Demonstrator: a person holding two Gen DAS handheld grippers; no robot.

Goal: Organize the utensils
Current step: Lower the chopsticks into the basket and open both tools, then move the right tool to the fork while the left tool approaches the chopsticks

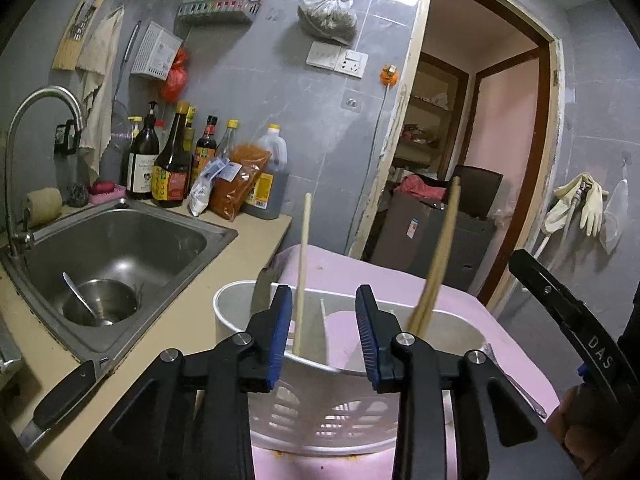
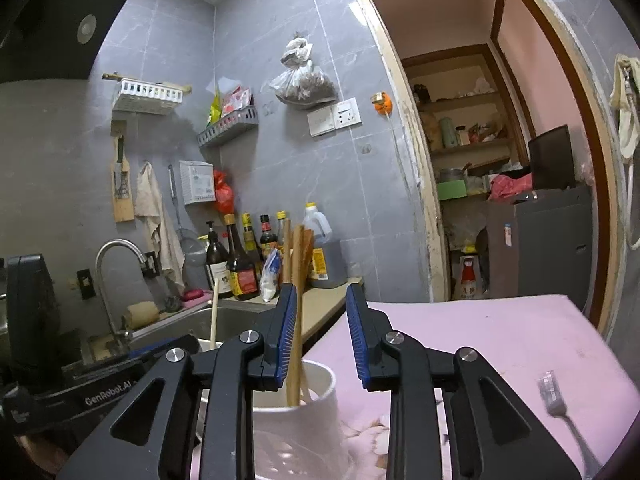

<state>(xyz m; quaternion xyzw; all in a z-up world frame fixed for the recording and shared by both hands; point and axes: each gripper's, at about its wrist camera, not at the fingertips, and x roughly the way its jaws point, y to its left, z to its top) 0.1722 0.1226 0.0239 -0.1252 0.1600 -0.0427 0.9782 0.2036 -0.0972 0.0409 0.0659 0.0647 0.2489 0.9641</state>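
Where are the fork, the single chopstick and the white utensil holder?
fork (image 2: 554, 400): right wrist view, on the neck just below the tines.
single chopstick (image 1: 303, 264): left wrist view, mid-shaft above the holder's rim.
white utensil holder (image 1: 234, 300): left wrist view, on its left inner wall.

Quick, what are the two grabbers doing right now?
Left gripper: open, holding nothing.
Right gripper: open, holding nothing.

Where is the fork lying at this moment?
In the right wrist view the fork lies at the lower right on the pink tabletop, to the right of the white utensil holder and outside it.
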